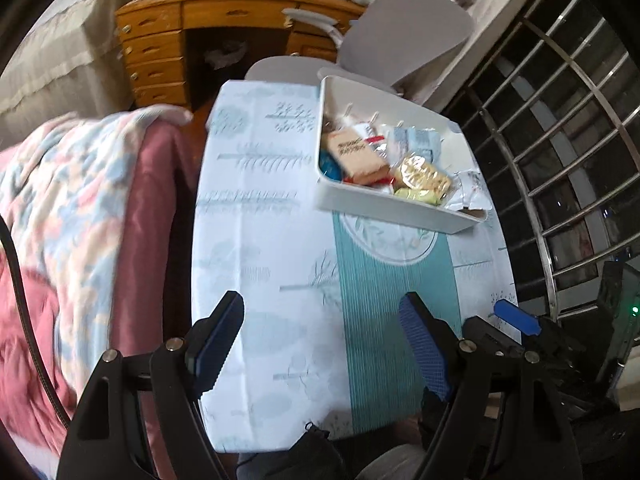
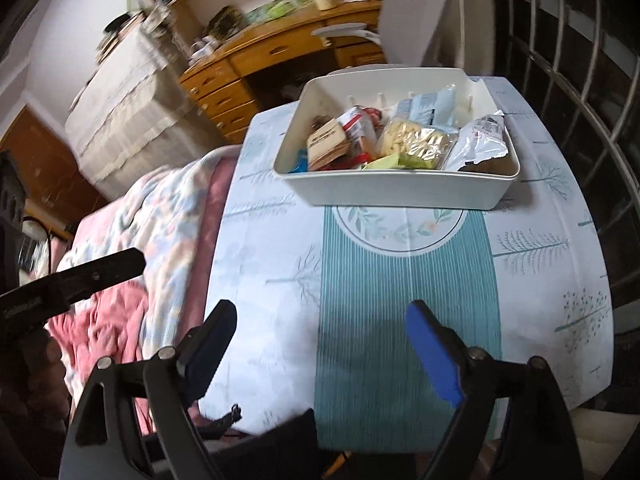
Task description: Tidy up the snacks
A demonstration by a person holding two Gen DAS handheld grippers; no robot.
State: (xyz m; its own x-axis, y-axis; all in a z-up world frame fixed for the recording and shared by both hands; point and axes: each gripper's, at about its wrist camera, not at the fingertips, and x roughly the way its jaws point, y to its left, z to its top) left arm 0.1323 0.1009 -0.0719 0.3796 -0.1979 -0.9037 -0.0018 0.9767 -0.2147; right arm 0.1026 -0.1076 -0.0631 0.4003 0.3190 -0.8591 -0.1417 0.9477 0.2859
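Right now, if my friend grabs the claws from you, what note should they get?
Left claw: open, empty, over the table.
Right claw: open, empty, over the table.
Snacks: all piled in the white bin at the table's far end.
Tablecloth: no loose snacks showing on it.
Done: snacks gathered in the bin.
Left: maybe tidy the pile; otherwise it looks finished.
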